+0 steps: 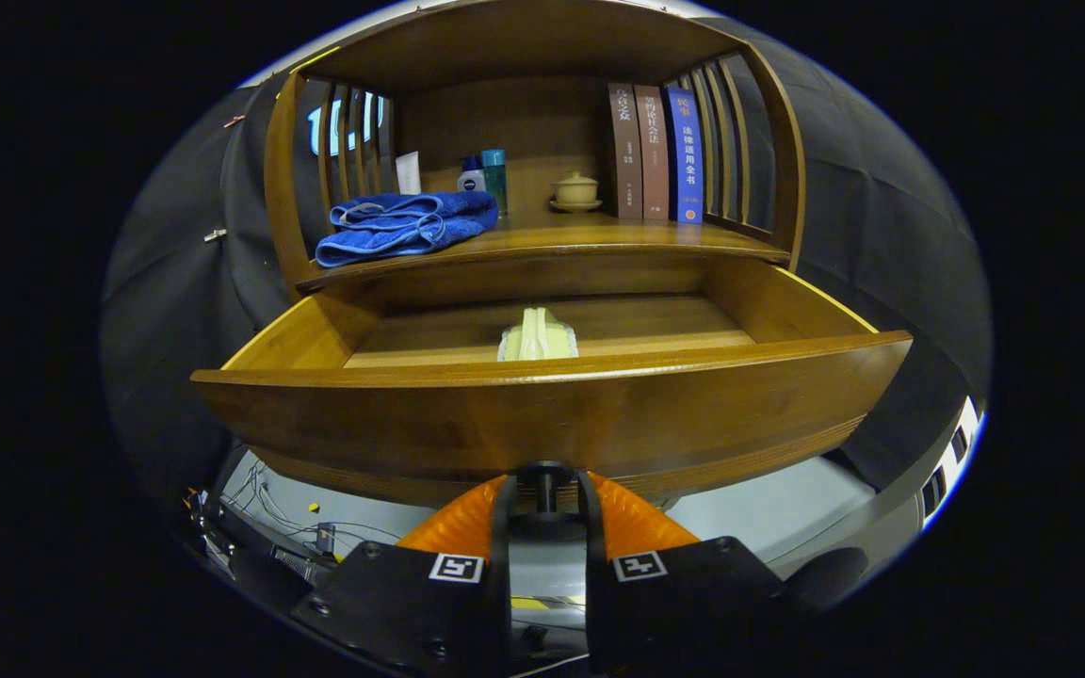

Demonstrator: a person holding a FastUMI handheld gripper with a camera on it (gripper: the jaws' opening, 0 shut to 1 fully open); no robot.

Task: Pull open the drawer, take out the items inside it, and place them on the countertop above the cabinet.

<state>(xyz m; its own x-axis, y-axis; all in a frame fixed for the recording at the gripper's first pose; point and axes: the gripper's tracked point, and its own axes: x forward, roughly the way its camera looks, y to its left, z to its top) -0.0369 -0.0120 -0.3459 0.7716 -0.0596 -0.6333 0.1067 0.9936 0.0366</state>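
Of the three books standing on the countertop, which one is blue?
The blue book is the outermost, beside the slatted side panel; the other two are brown. The gripper is shut on the drawer knob.

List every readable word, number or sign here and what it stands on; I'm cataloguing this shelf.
"法律适用全书": down the spine of the blue book.
Two brown books: spine characters too blurred to read.
Small bottle: logo too small to read.
Gripper, its fingers either side of the drawer knob: square black-and-white markers, no words.
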